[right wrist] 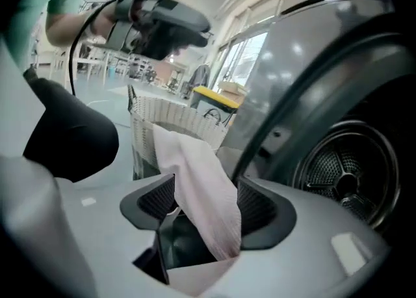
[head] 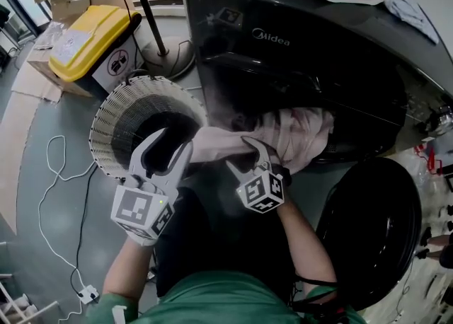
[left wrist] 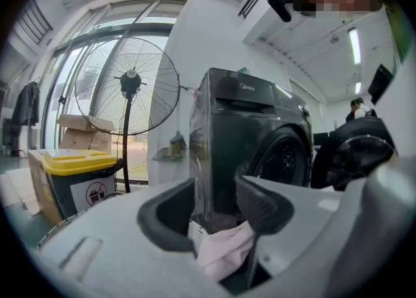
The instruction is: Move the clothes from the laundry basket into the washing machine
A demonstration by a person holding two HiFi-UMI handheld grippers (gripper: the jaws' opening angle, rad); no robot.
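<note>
My right gripper (head: 241, 153), mid-frame, is spread, the pink cloth (head: 294, 135) draped loose between its jaws. My left gripper (head: 173, 139) gapes empty above the laundry basket (head: 113, 112), centre left.

Pink cloth (right wrist: 195, 173) drapes between parted claw (right wrist: 207, 197) jaws, basket (right wrist: 172, 120) behind.

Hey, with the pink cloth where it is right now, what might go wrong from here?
1. The pink cloth stretches from beside the laundry basket to the washing machine opening and seems only partly inside. It may slip out onto the floor.
2. The cloth lies between the right gripper's open jaws. Pulling that gripper away could snag the cloth and drag it out.
</note>
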